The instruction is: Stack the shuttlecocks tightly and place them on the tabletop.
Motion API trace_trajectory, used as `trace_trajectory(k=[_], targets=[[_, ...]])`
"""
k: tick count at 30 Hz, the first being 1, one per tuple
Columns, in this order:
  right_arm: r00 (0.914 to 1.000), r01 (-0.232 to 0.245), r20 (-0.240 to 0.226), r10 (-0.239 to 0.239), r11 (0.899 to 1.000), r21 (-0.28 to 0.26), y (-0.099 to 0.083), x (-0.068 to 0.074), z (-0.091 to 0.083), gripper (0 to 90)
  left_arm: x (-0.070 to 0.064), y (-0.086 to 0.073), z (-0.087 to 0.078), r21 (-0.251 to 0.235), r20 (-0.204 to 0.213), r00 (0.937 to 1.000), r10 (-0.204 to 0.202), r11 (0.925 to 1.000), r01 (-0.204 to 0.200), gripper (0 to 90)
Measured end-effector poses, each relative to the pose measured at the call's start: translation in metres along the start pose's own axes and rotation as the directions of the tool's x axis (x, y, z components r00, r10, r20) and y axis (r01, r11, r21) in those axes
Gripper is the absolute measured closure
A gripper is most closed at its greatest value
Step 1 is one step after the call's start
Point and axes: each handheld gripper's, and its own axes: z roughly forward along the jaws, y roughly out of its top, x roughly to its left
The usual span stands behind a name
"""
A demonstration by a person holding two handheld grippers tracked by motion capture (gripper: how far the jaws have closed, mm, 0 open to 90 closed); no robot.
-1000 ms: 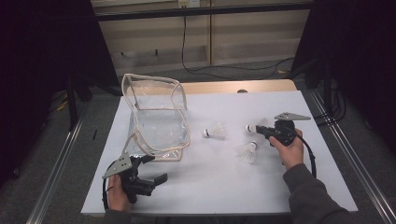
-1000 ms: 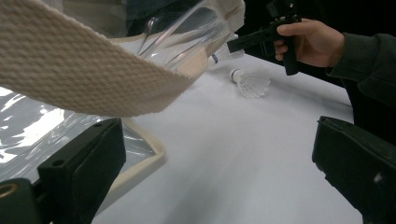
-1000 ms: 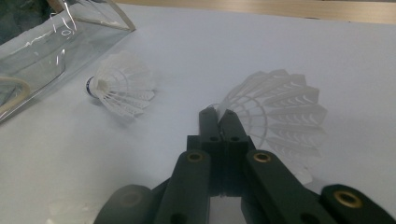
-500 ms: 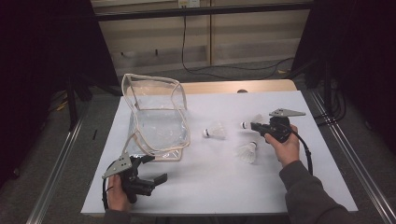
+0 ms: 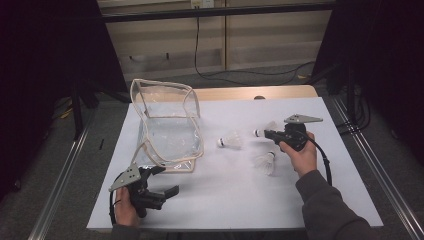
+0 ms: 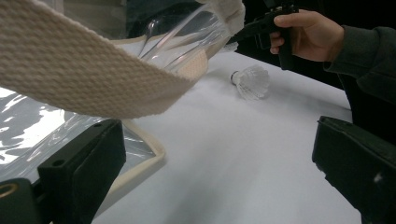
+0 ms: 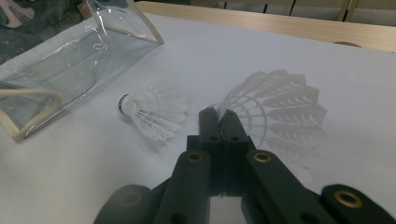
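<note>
High view: a white table point(image 5: 310, 200) is seen bearing a clear pouch point(image 5: 167, 125) with cream webbing trim, standing open at the left. Three shuttlecocks are counted. One loose shuttlecock point(image 5: 231, 140) lies just right of the pouch; a second loose shuttlecock point(image 5: 265, 162) lies nearer the person, beside the right hand. The held shuttlecock point(image 5: 266, 129) is found at the tip of the right gripper point(image 5: 267, 133), just above the table and well apart from the pouch. The left gripper point(image 5: 162, 182) is held near the pouch's front corner, jaws spread and nothing between them.

Left gripper view: the jaws are seen wide apart and unloaded. The webbing trim point(image 6: 93, 74) crosses close above them without being pinched. The second loose shuttlecock is noted on the table further off.

Right gripper view: the jaws are pressed together on the held shuttlecock point(image 7: 275, 116) at or close by its cork end, the skirt fanning away beyond them.

Handling judgement: the shuttlecocks are judged very light, with thin, easily crushed skirts. Hold is best taken at the firm cork base, with light pressure. The pouch film is judged soft and slippery; the stiffer trim is the preferable grip point.
</note>
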Motion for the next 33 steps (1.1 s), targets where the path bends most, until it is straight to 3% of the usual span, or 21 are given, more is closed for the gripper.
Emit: trace_trajectory(k=[33], targets=[[0.9971, 0.052, -0.058, -0.051, 0.998, 0.026, 0.008, 0.018, 0.016, 90.0, 0.000, 0.000, 0.000, -0.002, 0.002, 1.0000, -0.003, 1.0000, 0.003, 3.0]])
